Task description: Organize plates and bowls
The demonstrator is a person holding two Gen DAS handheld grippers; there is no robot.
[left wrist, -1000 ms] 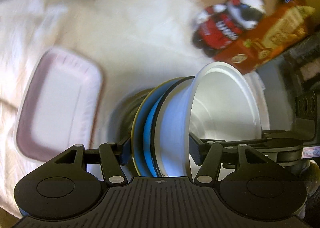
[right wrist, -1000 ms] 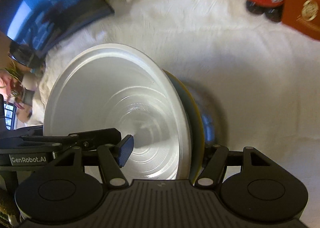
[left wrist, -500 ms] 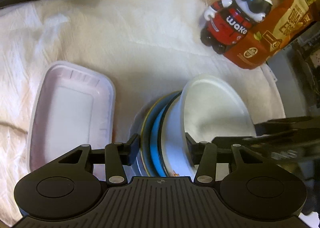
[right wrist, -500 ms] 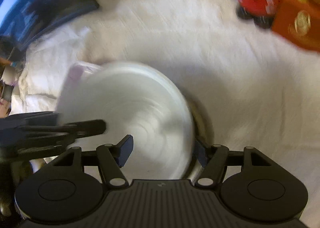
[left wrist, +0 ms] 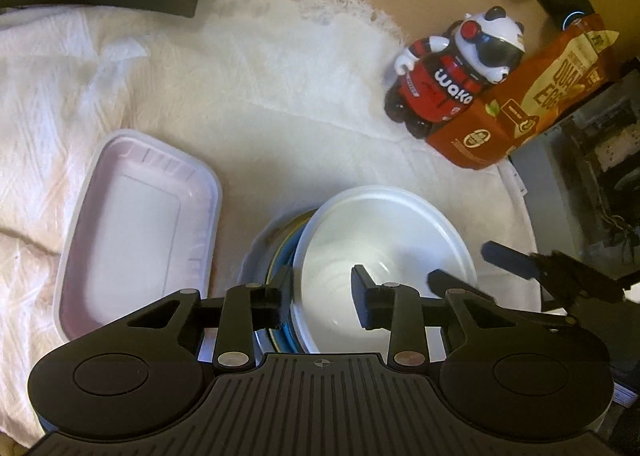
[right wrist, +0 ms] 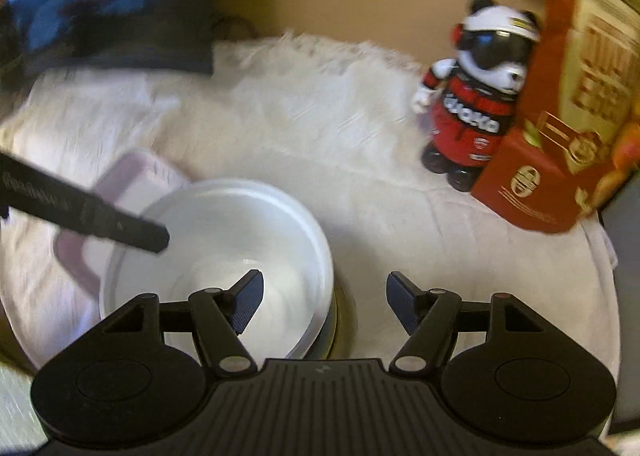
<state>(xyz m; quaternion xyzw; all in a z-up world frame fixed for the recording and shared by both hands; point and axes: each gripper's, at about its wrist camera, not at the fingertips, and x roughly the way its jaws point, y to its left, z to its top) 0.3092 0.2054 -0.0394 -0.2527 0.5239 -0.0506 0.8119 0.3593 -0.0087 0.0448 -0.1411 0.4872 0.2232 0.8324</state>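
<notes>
Tipped on edge earlier, white bowl point(left wrist: 384, 256) now sits upright on the stacked plates point(left wrist: 280, 252) beside pink tray point(left wrist: 136, 232). Left gripper point(left wrist: 320, 300), jaws just closing, straddles its rim; whether the pads press, unclear. Right gripper point(right wrist: 324, 304) hangs open.

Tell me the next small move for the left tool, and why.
Probably finish closing the left tool: its jaws have just been closing astride the near rim of the white bowl, nested in the stack. The right tool stands open, with only its left finger over the bowl.
</notes>
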